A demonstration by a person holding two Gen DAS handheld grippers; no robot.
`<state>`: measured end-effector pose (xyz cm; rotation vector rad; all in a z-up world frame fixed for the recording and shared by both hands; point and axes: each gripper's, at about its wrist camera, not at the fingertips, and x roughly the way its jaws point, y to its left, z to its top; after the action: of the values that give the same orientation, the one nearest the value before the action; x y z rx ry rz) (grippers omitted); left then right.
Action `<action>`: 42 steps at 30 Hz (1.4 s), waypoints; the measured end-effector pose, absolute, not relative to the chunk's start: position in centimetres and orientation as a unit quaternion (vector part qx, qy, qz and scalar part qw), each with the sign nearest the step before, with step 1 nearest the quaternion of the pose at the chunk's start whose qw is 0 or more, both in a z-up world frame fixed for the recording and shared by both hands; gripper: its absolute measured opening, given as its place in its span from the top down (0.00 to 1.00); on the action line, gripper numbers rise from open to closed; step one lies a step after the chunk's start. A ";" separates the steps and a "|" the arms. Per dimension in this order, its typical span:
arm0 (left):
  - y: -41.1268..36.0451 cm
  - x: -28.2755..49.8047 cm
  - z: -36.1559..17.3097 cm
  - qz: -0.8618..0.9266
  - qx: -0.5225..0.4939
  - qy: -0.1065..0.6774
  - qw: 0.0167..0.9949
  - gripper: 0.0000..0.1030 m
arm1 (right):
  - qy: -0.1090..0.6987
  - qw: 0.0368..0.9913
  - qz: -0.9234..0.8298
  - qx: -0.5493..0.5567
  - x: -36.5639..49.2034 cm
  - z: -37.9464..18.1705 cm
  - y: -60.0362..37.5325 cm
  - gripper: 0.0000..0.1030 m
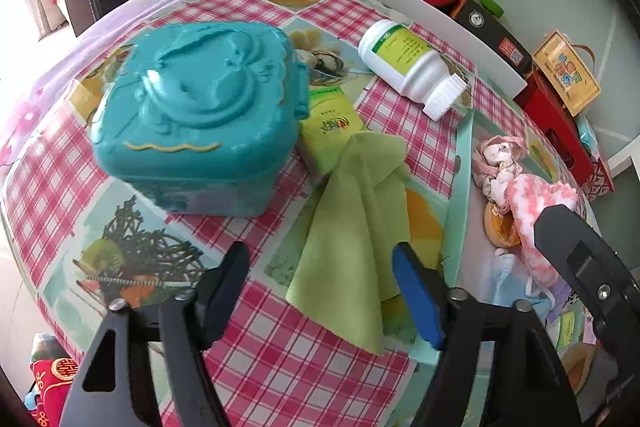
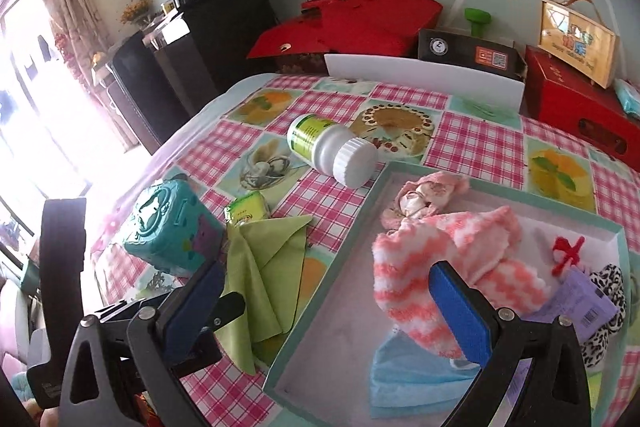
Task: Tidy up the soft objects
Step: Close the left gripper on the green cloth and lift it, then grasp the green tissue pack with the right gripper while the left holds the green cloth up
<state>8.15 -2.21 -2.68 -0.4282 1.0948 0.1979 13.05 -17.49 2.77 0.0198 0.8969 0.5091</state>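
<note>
A green cloth (image 1: 352, 231) lies crumpled on the checked tablecloth, beside the light green tray (image 1: 460, 195); it also shows in the right wrist view (image 2: 260, 267). My left gripper (image 1: 320, 295) is open and empty, just above the cloth's near end. The tray (image 2: 332, 267) holds a pink-and-white knitted sock (image 2: 444, 259), a small doll (image 2: 420, 195), a blue face mask (image 2: 412, 375) and a leopard-print item (image 2: 608, 307). My right gripper (image 2: 328, 315) is open and empty, over the tray's near left part.
A teal plastic box (image 1: 196, 115) stands left of the cloth. A green tissue pack (image 1: 328, 123) lies under the cloth's far end. A white bottle (image 1: 412, 67) lies on its side behind. Red boxes (image 2: 360, 19) and a white board (image 2: 424, 79) line the table's far edge.
</note>
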 end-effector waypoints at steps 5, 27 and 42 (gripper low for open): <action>-2.5 8.9 -3.7 0.083 -0.204 0.529 0.820 0.59 | 0.430 0.868 0.247 0.002 13.3 2.6 -16.9 0.00; -1.0 6.1 -1.6 0.011 -0.211 0.503 0.838 0.96 | 0.429 0.868 0.249 0.015 14.8 1.9 -16.3 0.00; 0.2 4.8 3.6 -0.055 -0.248 0.415 0.874 0.96 | 0.414 0.877 0.242 0.016 15.3 2.5 -15.7 0.02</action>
<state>4.81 0.18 3.57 -0.5183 0.8672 -0.1156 15.29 -15.71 2.54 0.0324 0.8643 0.5053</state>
